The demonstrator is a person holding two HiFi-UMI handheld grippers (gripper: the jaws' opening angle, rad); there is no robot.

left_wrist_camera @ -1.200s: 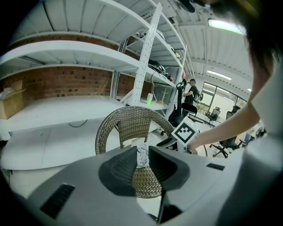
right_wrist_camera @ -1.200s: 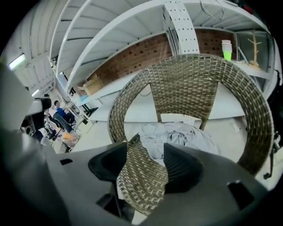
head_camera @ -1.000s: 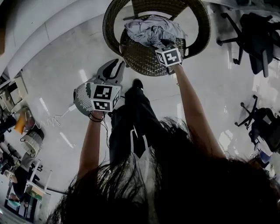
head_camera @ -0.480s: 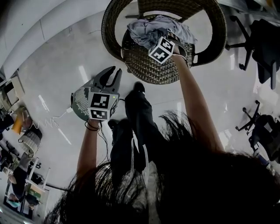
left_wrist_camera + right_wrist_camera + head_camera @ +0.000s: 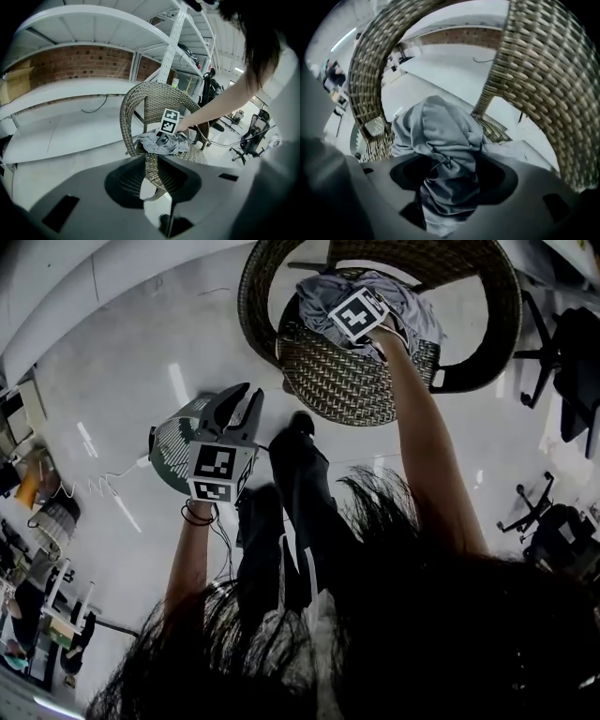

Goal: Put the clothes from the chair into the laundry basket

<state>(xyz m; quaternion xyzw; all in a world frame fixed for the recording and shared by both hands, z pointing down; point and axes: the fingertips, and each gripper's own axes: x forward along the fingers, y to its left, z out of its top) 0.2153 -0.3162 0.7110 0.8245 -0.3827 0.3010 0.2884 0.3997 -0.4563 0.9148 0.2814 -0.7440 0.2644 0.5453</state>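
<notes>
head view: wicker chair (image 5: 342, 395) on glossy floor (image 5: 122, 352).

Black office chairs (image 5: 574, 381) stand on glossy floor (image 5: 122, 362).

Pretty dim, washed-out footage, white glare streaks across the glossy floor (image 5: 178, 390), heavy fisheye bending with black corners, and the grey cloth (image 5: 450, 187) right up close goes soft
</notes>
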